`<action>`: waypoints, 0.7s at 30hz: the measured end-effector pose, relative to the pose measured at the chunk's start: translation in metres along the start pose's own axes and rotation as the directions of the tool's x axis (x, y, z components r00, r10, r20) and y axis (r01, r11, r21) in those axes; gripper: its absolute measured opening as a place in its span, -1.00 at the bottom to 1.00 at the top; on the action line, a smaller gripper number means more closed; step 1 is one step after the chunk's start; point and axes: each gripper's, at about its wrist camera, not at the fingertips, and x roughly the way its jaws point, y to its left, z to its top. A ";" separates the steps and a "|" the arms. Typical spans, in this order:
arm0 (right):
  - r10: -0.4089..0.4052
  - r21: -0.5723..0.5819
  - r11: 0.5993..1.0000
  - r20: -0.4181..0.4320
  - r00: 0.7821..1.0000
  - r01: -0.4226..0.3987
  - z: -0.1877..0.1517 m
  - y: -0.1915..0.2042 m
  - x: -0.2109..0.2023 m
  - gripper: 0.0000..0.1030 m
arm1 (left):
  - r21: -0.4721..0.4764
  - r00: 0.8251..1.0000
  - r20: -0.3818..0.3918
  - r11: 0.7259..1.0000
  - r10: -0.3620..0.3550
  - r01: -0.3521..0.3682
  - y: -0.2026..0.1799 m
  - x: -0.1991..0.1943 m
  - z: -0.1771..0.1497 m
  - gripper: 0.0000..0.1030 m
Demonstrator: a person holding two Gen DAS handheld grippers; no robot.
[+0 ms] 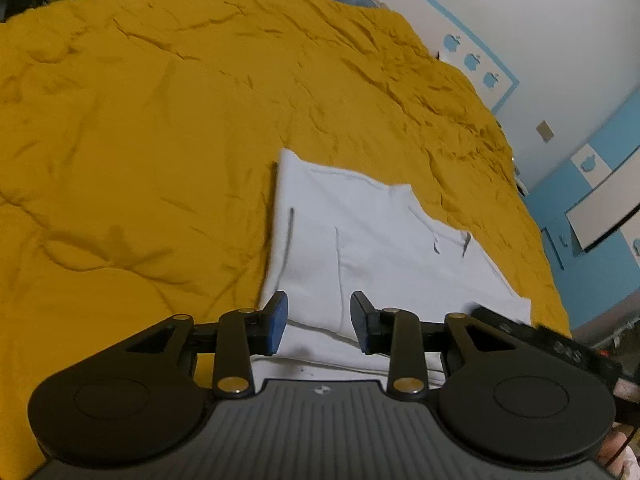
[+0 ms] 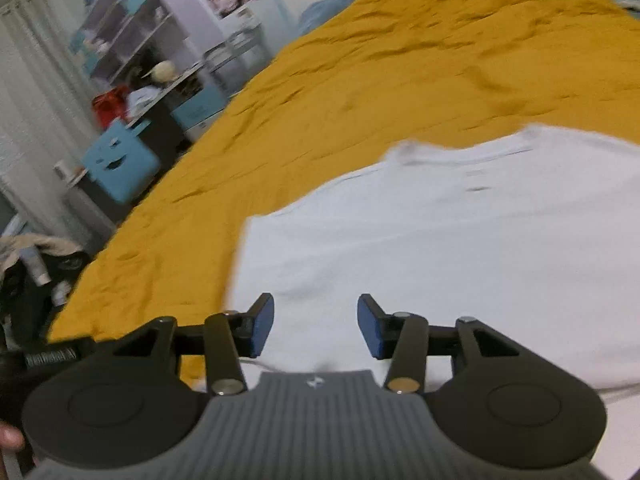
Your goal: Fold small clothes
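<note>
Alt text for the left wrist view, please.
The left gripper, jaws open and empty, hovers over a white garment lying partly folded on a wrinkled mustard-yellow bedspread. Part of the right gripper shows at the garment's right edge.

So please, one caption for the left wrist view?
Open left gripper above a folded white garment lying on a mustard-yellow bedspread.

A rumpled mustard bedspread (image 1: pixel 168 128) lies near a blue smiley-face box (image 2: pixel 120 166) and cluttered shelves (image 2: pixel 132 28).
</note>
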 end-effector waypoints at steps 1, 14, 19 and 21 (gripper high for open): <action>-0.048 0.002 0.999 0.011 0.999 0.048 -0.002 -0.016 -0.013 -0.16 | 0.009 1.000 -0.007 1.000 0.007 -0.007 -0.001 0.005 -0.001 -0.24; -0.542 -0.151 0.827 0.044 0.839 0.541 -0.064 -0.159 -0.133 -0.04 | 0.159 0.986 -0.048 0.976 0.158 -0.148 -0.008 0.022 -0.024 -0.24; -0.569 -0.242 0.789 0.055 0.820 0.564 -0.067 -0.161 -0.123 -0.15 | 0.171 0.980 -0.074 0.971 0.184 -0.170 -0.006 0.025 -0.030 -0.31; -0.559 -0.264 0.789 0.065 0.826 0.555 -0.063 -0.162 -0.113 -0.38 | 0.188 0.976 -0.076 0.965 0.203 -0.186 -0.007 0.027 -0.031 -0.42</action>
